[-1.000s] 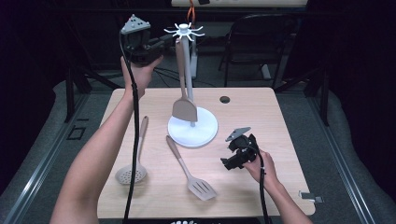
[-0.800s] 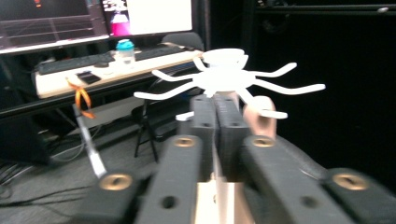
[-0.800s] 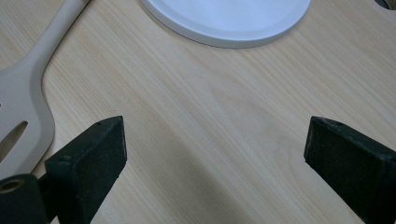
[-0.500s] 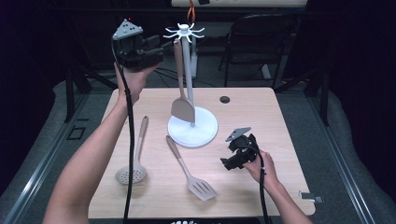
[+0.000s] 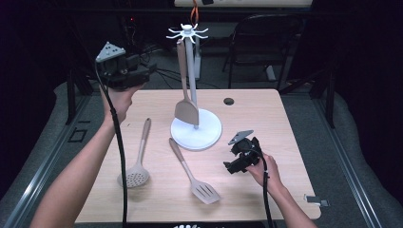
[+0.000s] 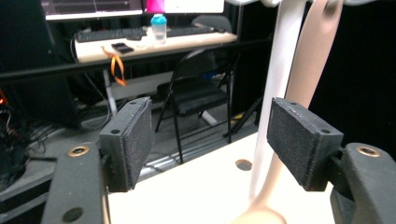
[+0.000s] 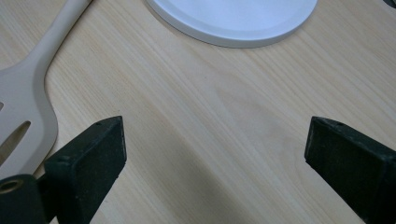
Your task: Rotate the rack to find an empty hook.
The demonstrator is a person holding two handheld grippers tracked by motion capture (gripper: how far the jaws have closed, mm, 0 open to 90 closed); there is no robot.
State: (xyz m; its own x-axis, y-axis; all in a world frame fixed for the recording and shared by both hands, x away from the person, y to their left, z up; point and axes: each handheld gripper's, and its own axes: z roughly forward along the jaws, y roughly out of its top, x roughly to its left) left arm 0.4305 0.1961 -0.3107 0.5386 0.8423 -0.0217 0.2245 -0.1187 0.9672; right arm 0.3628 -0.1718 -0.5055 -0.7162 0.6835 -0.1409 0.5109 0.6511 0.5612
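The high view looks forward and down from above the person's side, taking in the whole table (image 5: 266,118) and the white stand (image 5: 196,128) at frame centre. The left gripper view sits raised off the table's far left, facing level across it toward a chair (image 6: 201,93) and desk, with the stand's pole (image 6: 275,93) close at upper right. The right gripper view looks steeply down, very near the tabletop (image 7: 210,140), sharing the stand's base (image 7: 233,21) at the top of the frame.

A light wooden desk (image 5: 266,118) carries a white utensil stand (image 5: 196,132), a skimmer spoon (image 5: 136,164) and a slotted spatula (image 5: 195,175).
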